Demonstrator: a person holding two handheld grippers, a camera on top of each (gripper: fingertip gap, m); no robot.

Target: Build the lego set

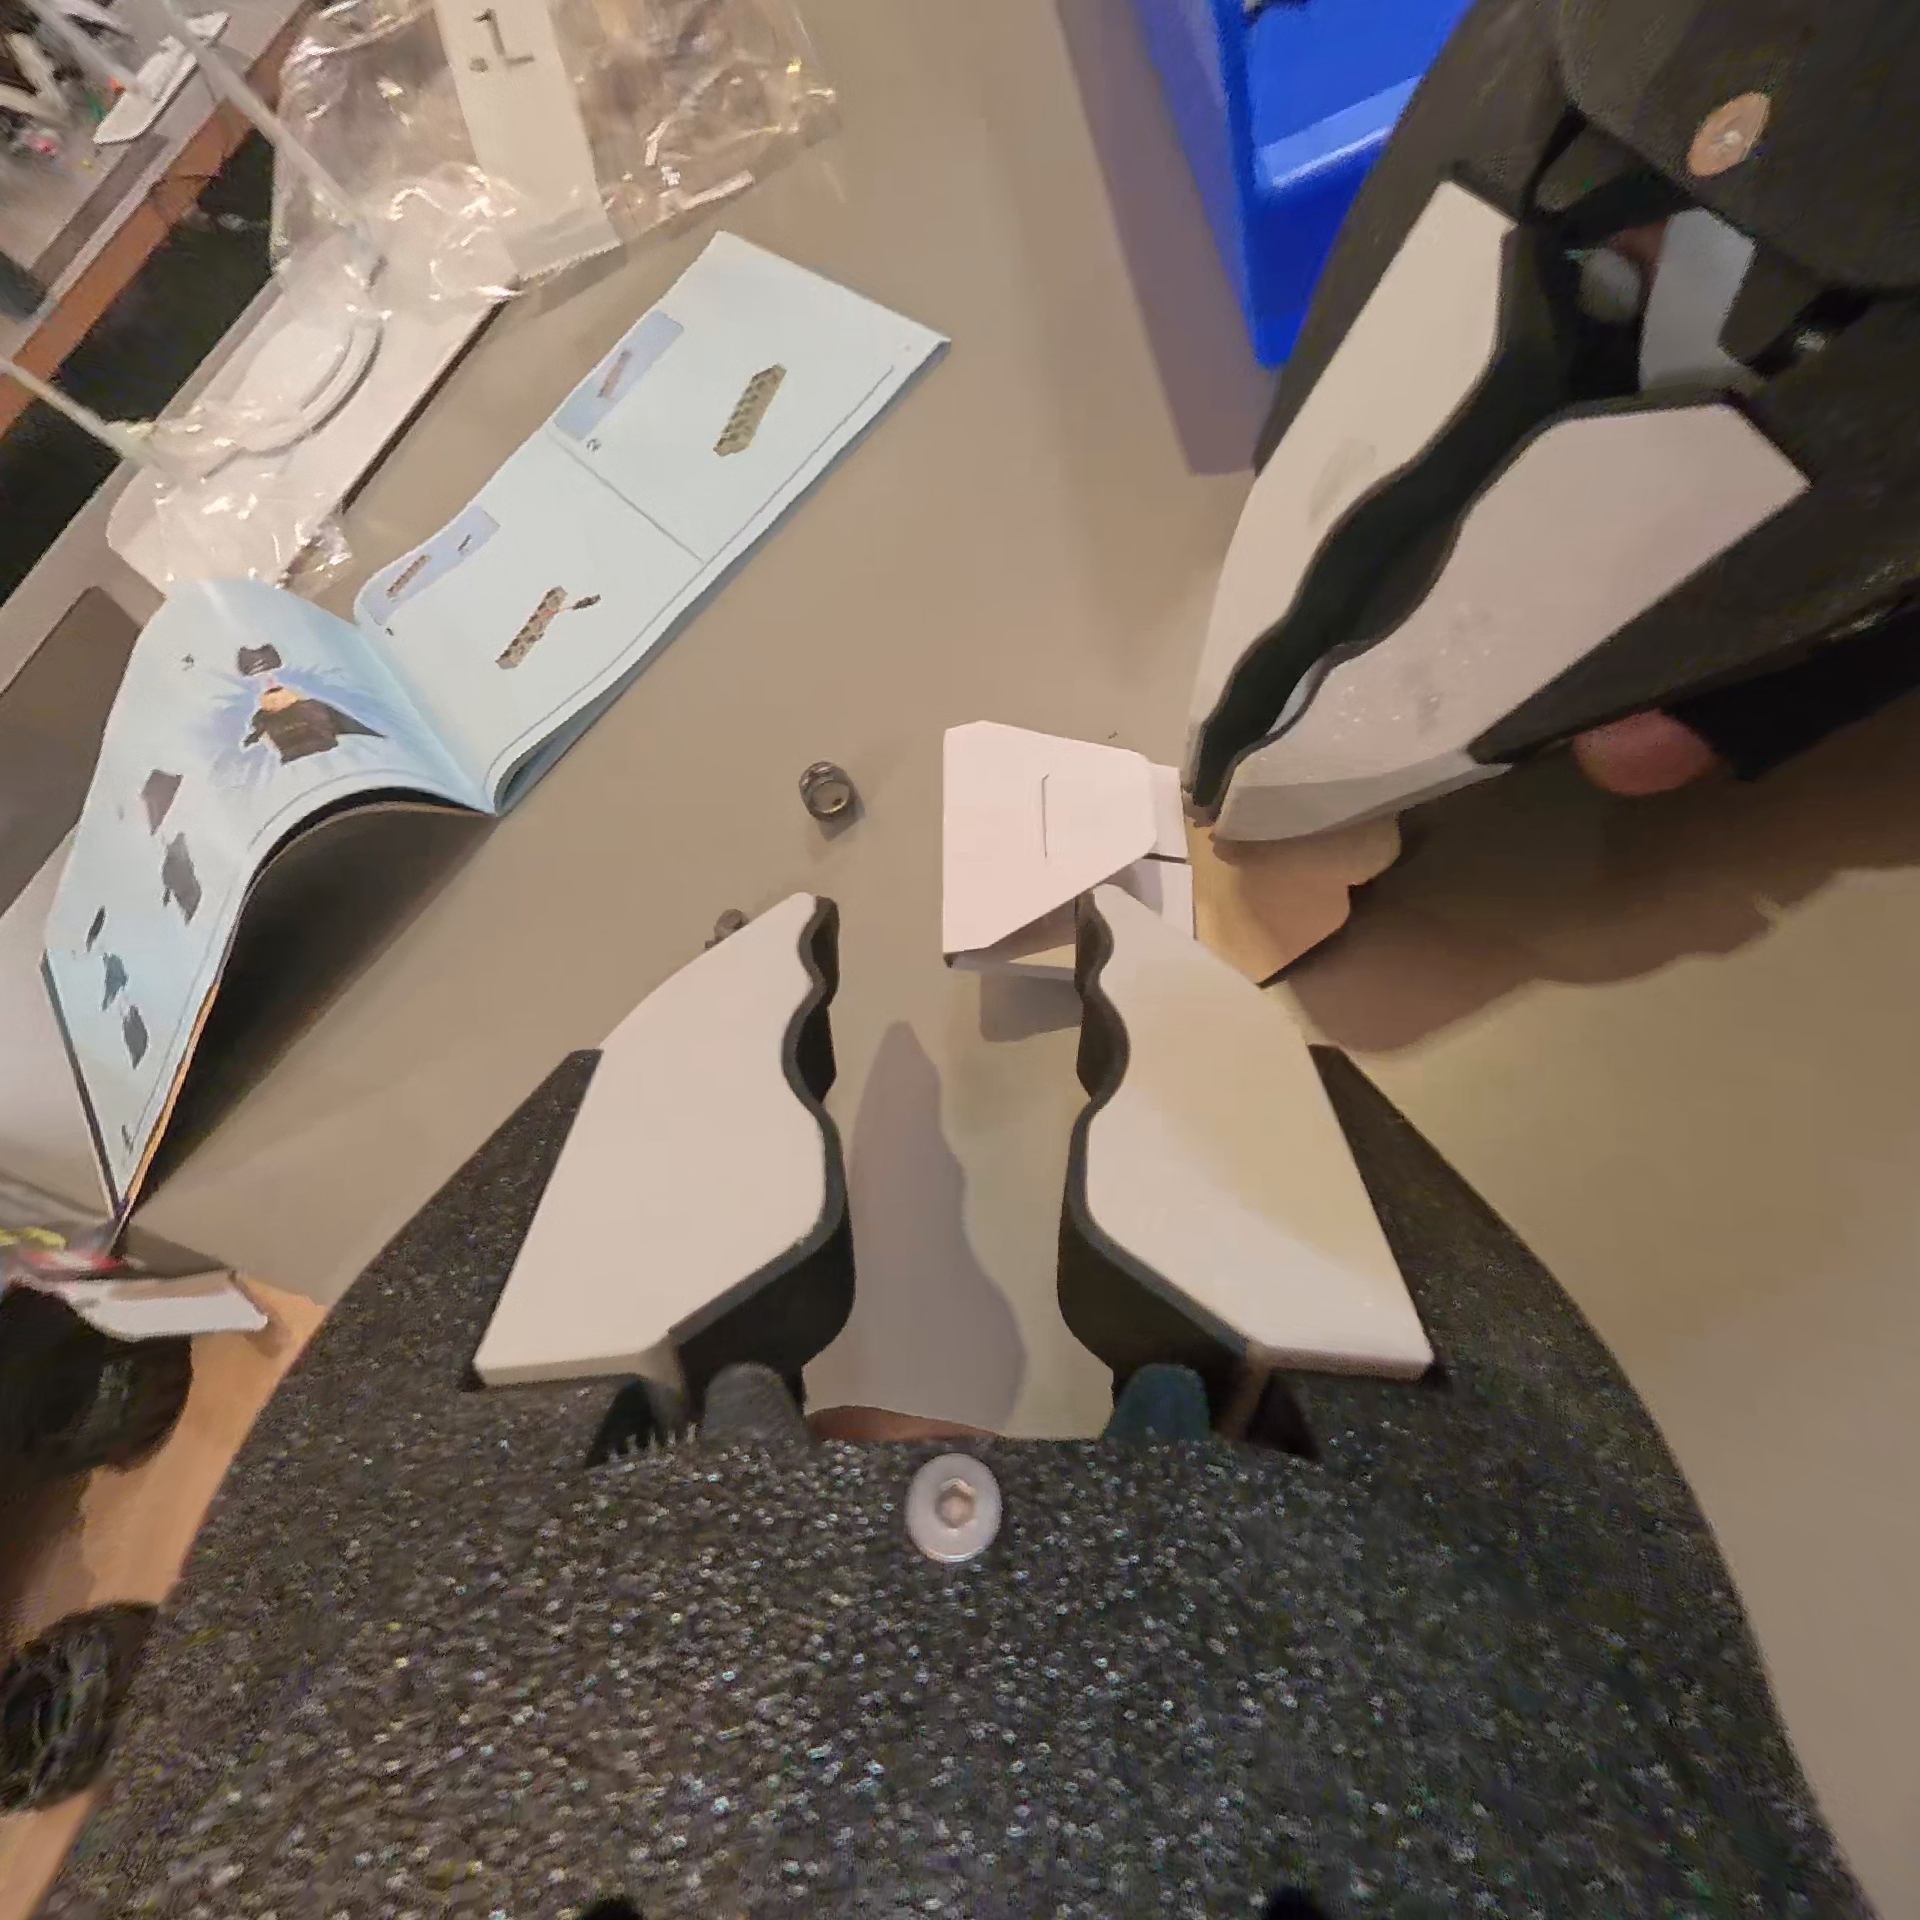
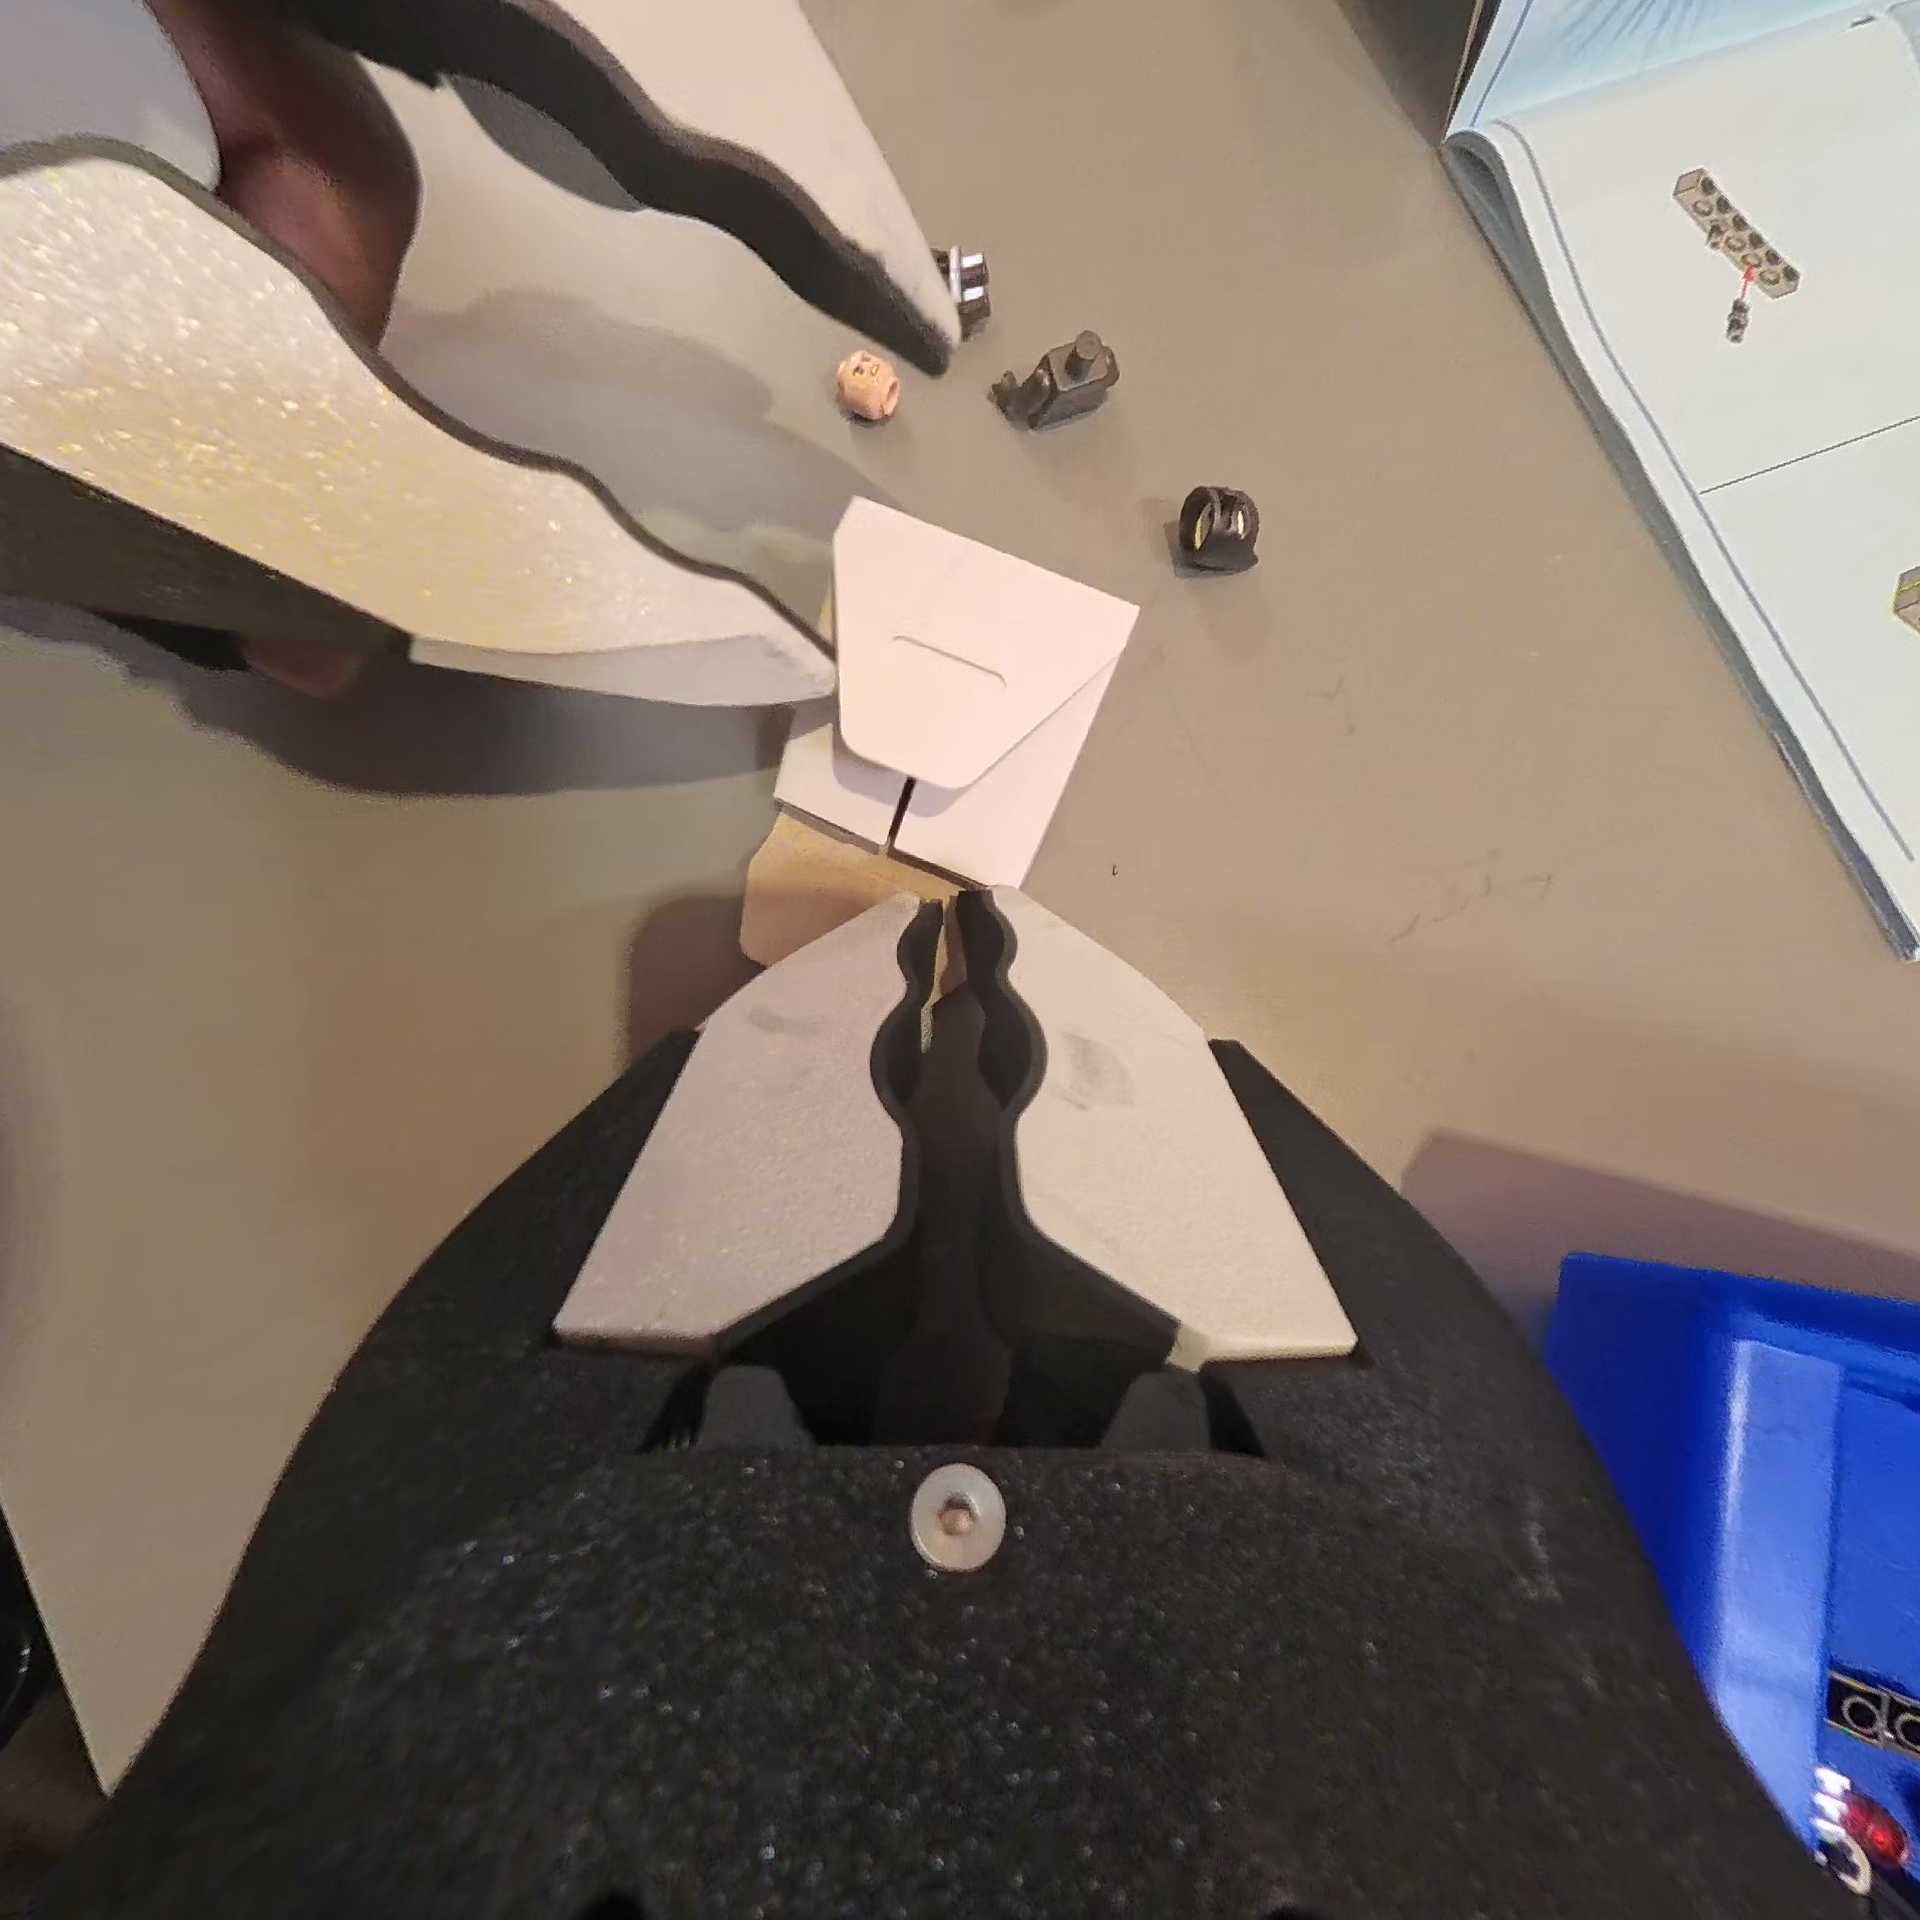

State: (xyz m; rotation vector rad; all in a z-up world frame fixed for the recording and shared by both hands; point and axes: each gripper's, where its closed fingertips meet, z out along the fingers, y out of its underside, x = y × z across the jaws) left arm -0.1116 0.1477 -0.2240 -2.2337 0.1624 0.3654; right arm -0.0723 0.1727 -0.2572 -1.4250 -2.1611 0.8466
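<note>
A small white cardboard box [image 2: 966, 686] with open flaps lies on the grey table [image 2: 1351, 831]. My right gripper [image 2: 940, 920] is shut on a thin cardboard flap [image 2: 940, 961] at the box's near end, where the brown inside [image 2: 821, 904] shows. The left wrist view shows the same grip [image 1: 1200, 795] on the box [image 1: 1039, 831]. My left gripper [image 1: 956, 925] is open and holds nothing. Its right fingertip [image 1: 1101, 935] is at the box's edge, and in the right wrist view that finger [image 2: 623, 613] ends beside the box.
An open light-blue booklet [image 1: 582, 540] lies to the left. Small loose parts lie near the box: a black ring piece [image 2: 1218, 528], a black part [image 2: 1060, 387] and a tan round piece [image 2: 871, 384]. A blue bin [image 2: 1745, 1507] and clear plastic bags [image 1: 416, 156] are farther off.
</note>
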